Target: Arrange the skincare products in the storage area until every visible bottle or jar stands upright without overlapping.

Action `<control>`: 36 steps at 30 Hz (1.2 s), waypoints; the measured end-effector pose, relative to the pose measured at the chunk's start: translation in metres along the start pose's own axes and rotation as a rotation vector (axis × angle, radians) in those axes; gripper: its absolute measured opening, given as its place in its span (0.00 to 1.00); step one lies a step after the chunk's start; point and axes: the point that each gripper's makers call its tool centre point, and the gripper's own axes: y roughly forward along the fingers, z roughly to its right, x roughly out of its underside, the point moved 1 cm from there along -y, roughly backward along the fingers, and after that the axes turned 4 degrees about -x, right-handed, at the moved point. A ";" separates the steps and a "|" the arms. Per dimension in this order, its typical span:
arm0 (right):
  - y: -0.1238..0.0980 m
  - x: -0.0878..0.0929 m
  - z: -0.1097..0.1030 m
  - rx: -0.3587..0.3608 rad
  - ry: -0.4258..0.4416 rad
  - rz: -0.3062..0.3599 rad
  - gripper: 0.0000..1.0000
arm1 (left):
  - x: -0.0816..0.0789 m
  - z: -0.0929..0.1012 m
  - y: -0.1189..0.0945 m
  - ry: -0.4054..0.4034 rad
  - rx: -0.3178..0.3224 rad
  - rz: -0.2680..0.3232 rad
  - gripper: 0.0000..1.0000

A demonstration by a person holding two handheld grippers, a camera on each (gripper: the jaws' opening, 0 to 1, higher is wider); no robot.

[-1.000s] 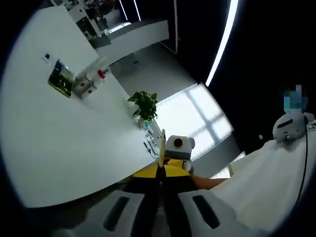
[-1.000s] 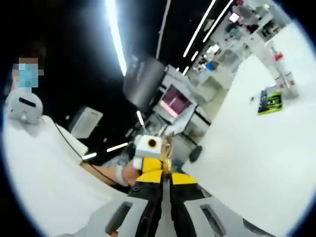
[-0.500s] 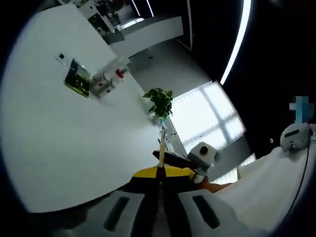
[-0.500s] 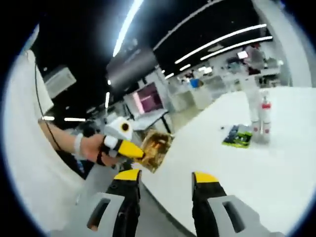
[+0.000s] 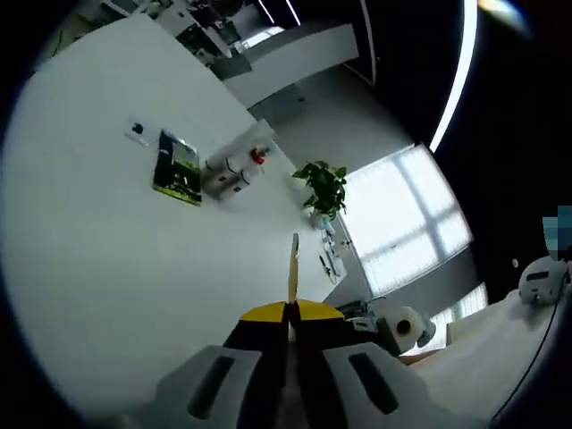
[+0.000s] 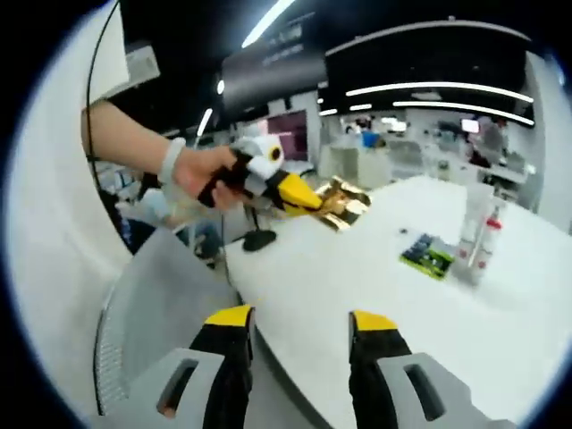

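Note:
A flat gold foil sachet (image 6: 344,201) is held over the near corner of the white table (image 6: 375,295); my left gripper (image 6: 323,198), gripped by a person's hand, is shut on it. In the left gripper view the sachet (image 5: 292,268) appears edge-on between the closed jaws of my left gripper (image 5: 290,315). My right gripper (image 6: 299,332) stands open with nothing between its fingers, below and apart from the sachet. Far across the table, two white bottles (image 6: 474,239), one with a red cap, stand upright beside a flat green packet (image 6: 427,257); the bottles (image 5: 232,170) and packet (image 5: 176,167) are also in the left gripper view.
A small dark item (image 5: 136,128) lies near the green packet. A dark rounded object (image 6: 259,239) sits at the table's near edge. A grey chair back (image 6: 152,331) is at lower left. A potted plant (image 5: 323,188) stands beyond the table's far side.
My right gripper has opened and let go of the gold sachet, which stays in my left gripper. Both views have swung toward the table, and the grippers have moved apart.

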 end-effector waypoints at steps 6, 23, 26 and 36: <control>0.000 0.001 0.005 0.015 0.016 -0.005 0.40 | -0.025 -0.019 0.008 -0.033 -0.053 -0.021 0.00; 0.000 0.006 0.010 0.043 0.014 -0.027 0.33 | -0.078 -0.069 0.030 -0.045 -0.181 -0.075 0.00; -0.002 0.003 0.011 0.045 0.020 -0.012 0.32 | -0.087 -0.081 0.035 -0.049 -0.197 -0.073 0.00; -0.005 -0.003 0.011 0.047 0.007 0.016 0.29 | -0.107 -0.117 0.050 -0.045 -0.220 -0.078 0.00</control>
